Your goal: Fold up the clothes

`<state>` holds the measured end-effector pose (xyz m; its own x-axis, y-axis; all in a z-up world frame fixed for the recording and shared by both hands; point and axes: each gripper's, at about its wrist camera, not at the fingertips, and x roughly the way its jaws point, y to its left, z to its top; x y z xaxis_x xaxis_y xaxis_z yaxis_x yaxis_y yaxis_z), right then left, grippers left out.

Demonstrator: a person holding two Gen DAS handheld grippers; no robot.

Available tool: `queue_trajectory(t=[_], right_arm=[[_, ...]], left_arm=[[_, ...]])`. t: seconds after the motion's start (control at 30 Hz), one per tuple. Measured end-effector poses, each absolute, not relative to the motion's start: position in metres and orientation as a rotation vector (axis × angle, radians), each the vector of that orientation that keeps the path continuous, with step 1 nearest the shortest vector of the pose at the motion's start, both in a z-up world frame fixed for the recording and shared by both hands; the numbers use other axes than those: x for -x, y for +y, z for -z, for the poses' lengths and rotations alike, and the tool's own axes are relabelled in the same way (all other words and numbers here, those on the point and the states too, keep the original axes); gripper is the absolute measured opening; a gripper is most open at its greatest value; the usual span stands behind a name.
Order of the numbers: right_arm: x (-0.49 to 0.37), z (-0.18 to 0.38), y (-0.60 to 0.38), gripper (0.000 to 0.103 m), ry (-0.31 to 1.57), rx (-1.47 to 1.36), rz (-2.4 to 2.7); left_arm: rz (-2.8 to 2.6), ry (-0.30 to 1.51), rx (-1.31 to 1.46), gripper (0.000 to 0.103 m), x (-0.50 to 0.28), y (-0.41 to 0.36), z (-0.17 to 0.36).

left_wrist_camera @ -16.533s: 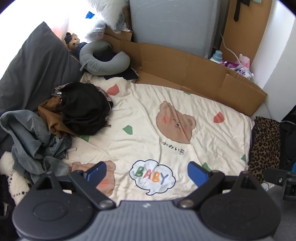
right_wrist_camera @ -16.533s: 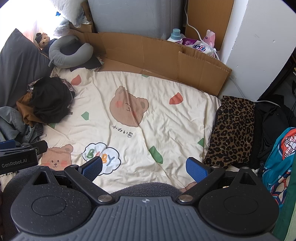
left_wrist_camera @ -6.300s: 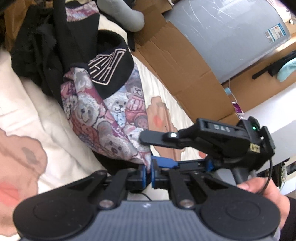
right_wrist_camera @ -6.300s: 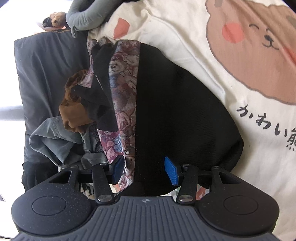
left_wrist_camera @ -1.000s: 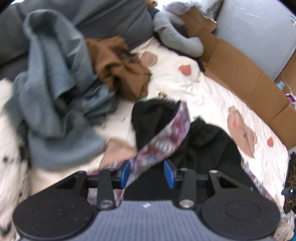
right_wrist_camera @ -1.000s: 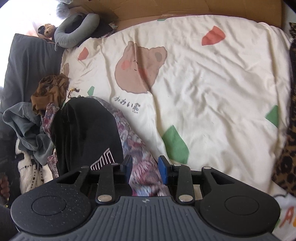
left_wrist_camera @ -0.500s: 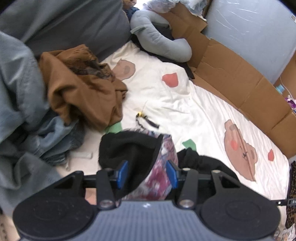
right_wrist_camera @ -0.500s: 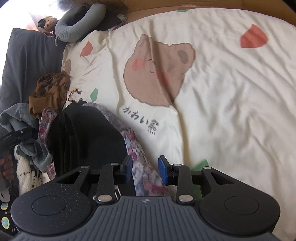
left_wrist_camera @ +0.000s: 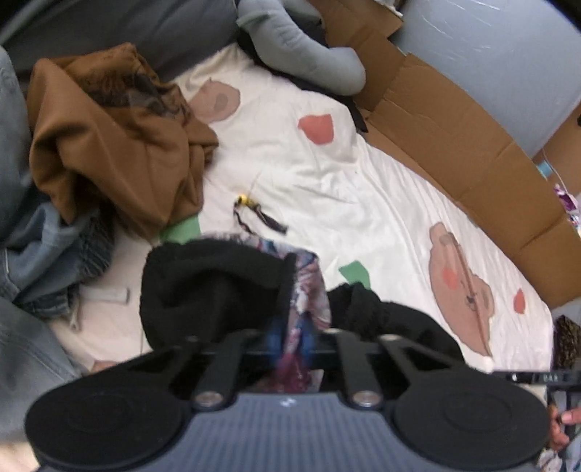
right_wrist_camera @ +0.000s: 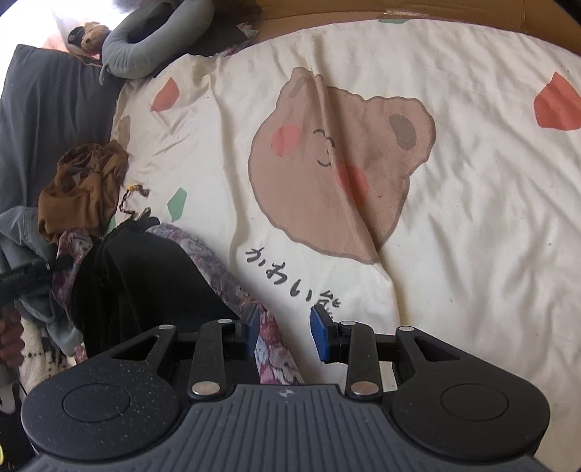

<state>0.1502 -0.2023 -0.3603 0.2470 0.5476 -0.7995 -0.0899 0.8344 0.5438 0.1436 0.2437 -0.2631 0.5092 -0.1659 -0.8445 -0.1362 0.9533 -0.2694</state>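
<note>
A black garment with a patterned purple-and-pink lining (right_wrist_camera: 145,287) is lying bunched on the near left part of a cream bear-print bedsheet (right_wrist_camera: 454,218), its lining edge trailing toward the camera. In the left wrist view the same garment (left_wrist_camera: 218,287) is humping up in front of the left hand-held gripper (left_wrist_camera: 292,343), whose blue pads are pressing close together on a strip of the patterned lining; motion blur is softening the detail there. The right hand-held gripper (right_wrist_camera: 285,332) is sitting with its jaws parted, the patterned edge passing just beside the left pad (right_wrist_camera: 253,328) while bare sheet is showing in the gap, so it is clamping nothing.

Beyond the garment, a crumpled brown garment (left_wrist_camera: 109,145) is resting against a heap of blue denim (left_wrist_camera: 40,250) at the sheet's left edge, and a small braided cord with a yellow bead (left_wrist_camera: 254,214) is lying on the sheet between the brown heap and the black one. A grey curved pillow (left_wrist_camera: 301,47) is sitting at the head of the bed beside a dark grey pillow (right_wrist_camera: 47,119), with a small plush toy (right_wrist_camera: 89,34) tucked next to it. Flattened cardboard (left_wrist_camera: 464,145) is lining the far side of the bed. A large brown bear face (right_wrist_camera: 337,174) printed on the sheet is filling the middle of the right wrist view.
</note>
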Motion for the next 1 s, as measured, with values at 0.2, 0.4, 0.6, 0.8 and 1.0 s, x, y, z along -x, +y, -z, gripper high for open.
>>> queue_trajectory(t=[0.2,0.4,0.6,0.8,1.0], right_arm=[[-0.153,0.363,-0.194,0.033,1.253,-0.436,-0.462],[-0.154,0.364,-0.184,0.033,1.255,-0.42,-0.48],[-0.155,0.362,-0.177,0.033,1.245,-0.411,-0.497],[-0.156,0.358,-0.175,0.033,1.235,-0.4,-0.494],[-0.157,0.36,-0.168,0.033,1.234,-0.369,-0.5]], left_arm=[[-0.023,1.064,0.296,0.006,-0.113,0.258,0.251],[-0.099,1.092,0.287,0.005,-0.073,0.285,0.237],[-0.205,1.12,0.282,0.005,-0.033,0.319,0.231],[-0.288,1.144,0.233,0.005,-0.017,0.35,0.23],[-0.352,1.192,0.184,0.005,-0.014,0.375,0.243]])
